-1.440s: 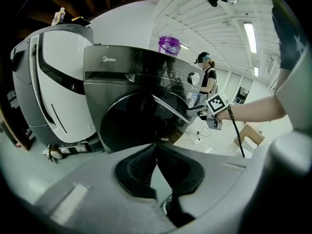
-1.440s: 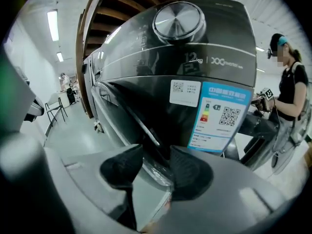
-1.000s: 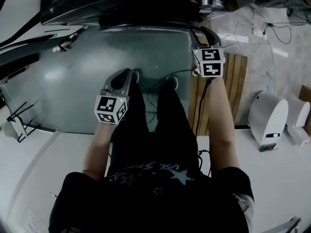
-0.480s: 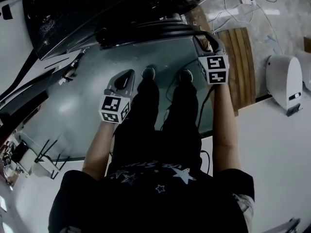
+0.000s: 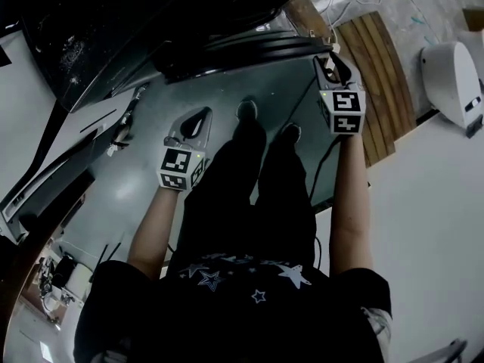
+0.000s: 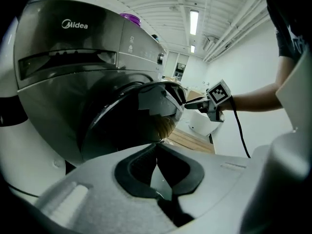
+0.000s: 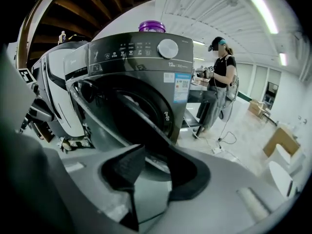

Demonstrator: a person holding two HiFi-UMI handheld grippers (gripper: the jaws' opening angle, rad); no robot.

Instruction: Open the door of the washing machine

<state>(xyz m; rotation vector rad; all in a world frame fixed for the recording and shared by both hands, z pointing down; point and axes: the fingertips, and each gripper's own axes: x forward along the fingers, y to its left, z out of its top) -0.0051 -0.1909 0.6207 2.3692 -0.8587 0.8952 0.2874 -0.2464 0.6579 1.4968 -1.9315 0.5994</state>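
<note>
My right gripper (image 7: 151,154) had its jaws wide apart. They had just been closing, with the rim of the door (image 6: 112,130) between them. I couldn't make out whether the pads pressed it. My left gripper (image 6: 156,145) was closed, tips together and empty, clear of the door. My left forearm (image 5: 155,225) and right forearm (image 5: 348,203) reached forward, grippers angled down. Beyond, the Midea washing machine (image 7: 146,57) stood with its door ajar.

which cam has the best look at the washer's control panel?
Right gripper view: the panel faces the camera, with the dial and buttons plain. The left gripper view catches it at a steep slant, with no detail readable. The head view looks down on the washer, and the panel's face doesn't show.
</note>
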